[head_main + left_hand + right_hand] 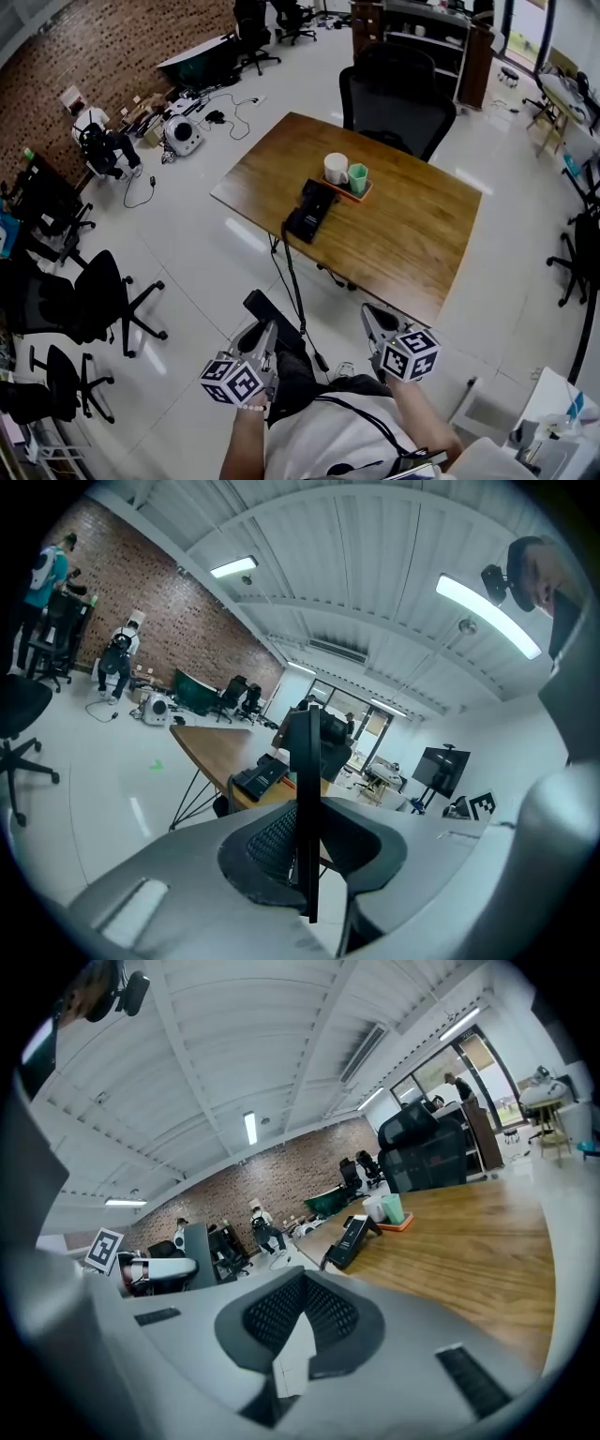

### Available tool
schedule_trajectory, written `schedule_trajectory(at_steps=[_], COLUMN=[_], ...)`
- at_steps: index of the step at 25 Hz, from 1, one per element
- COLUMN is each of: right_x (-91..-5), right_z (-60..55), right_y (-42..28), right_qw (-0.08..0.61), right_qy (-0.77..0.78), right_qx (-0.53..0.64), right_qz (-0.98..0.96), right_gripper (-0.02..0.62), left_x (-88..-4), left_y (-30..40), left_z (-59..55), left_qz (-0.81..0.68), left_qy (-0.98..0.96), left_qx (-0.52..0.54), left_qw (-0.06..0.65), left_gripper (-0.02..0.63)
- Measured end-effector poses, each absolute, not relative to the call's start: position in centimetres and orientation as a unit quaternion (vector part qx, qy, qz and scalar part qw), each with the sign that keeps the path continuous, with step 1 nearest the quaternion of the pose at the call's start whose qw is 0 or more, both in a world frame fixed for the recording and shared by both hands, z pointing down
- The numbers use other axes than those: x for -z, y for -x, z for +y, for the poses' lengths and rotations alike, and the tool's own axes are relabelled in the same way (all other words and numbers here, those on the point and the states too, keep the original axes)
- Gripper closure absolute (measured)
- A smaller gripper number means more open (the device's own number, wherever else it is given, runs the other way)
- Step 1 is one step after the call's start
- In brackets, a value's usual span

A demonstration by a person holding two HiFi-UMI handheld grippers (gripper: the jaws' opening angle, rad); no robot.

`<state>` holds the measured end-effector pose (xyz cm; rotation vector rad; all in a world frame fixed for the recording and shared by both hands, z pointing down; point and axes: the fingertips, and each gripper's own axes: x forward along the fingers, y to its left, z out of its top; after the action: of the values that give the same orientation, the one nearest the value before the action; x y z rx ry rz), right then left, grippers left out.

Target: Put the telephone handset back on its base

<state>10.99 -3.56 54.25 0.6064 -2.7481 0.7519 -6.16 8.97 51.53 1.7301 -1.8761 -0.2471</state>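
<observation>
The black telephone base (309, 208) sits near the left edge of the wooden table (412, 234), and it also shows in the gripper views (258, 778) (352, 1239). A dark cord (295, 291) hangs from it off the table edge. My left gripper (266, 335) is low in front of the table, shut on the black handset (269, 310). In the left gripper view the handset (304, 799) stands edge-on between the pads. My right gripper (375, 320) hovers beside it, near the table's front corner, shut with nothing in it.
A white mug (336, 169) and a green cup (357, 178) stand on an orange tray just behind the base. A black office chair (394, 98) is at the far side of the table. More chairs (94, 300) stand on the floor to the left.
</observation>
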Motion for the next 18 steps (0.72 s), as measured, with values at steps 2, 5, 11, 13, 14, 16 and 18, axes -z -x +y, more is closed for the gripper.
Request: schedule_trajectory(at_steps=[2, 5, 11, 13, 14, 16, 18], right_x=[-54.4, -54.6, -54.8, -54.7, -54.6, -54.4, -54.2], right_z=[-4.1, -4.7, -6.4, -6.8, -7.0, -7.7, -8.6], right_y=[-11.1, -10.8, -9.6, -9.2, -9.1, -8.9, -8.5], right_qw=[0.111, 0.108, 0.105, 0.107, 0.108, 0.113, 0.117], right_qy=[-0.21, -0.212, -0.216, -0.218, -0.219, -0.223, -0.228], right_qx=[-0.257, -0.254, -0.242, -0.24, -0.239, -0.239, -0.24], right_qz=[-0.937, -0.937, -0.94, -0.94, -0.94, -0.938, -0.936], right_gripper=[0.595, 0.595, 0.595, 0.595, 0.595, 0.595, 0.595], left_x=[-51.5, -51.6, -52.4, -52.7, -52.9, -52.9, -52.9], left_y=[6.2, 6.5, 7.4, 7.7, 7.9, 8.4, 8.9], left_z=[8.3, 7.5, 4.9, 4.2, 3.8, 3.0, 2.0], left_qz=[-0.7, -0.697, -0.686, -0.68, -0.679, -0.674, -0.669], left_qy=[-0.65, -0.654, -0.669, -0.672, -0.673, -0.675, -0.679], left_qx=[0.092, 0.092, 0.092, 0.091, 0.091, 0.091, 0.089], left_qw=[0.281, 0.278, 0.273, 0.277, 0.28, 0.285, 0.29], left_gripper=[0.537, 0.537, 0.537, 0.537, 0.537, 0.537, 0.537])
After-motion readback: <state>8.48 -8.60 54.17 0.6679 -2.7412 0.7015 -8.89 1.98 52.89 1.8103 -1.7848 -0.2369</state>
